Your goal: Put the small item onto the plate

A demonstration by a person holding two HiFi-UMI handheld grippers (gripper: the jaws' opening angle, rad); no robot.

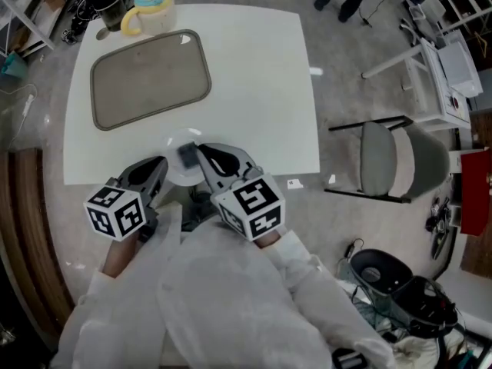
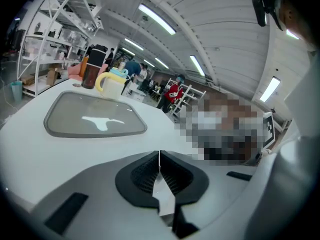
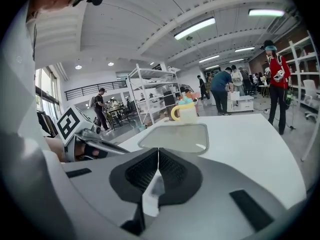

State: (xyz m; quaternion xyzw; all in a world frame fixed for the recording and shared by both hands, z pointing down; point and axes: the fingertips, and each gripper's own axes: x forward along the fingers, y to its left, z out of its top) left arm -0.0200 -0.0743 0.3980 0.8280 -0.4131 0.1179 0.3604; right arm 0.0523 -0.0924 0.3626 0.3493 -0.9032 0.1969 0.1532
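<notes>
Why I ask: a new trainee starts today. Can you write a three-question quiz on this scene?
1. True or false: the left gripper has its jaws apart.
2. Pick one: what stands past the grey tray, at the far edge of the table? A) a yellow-handled cup B) a frying pan C) a laptop
3. Short answer: in the head view, which gripper's tip is right beside the small dark item?

Key
1. False: the jaws are together, with nothing between them.
2. A
3. The right gripper, whose jaws are also together.
</notes>
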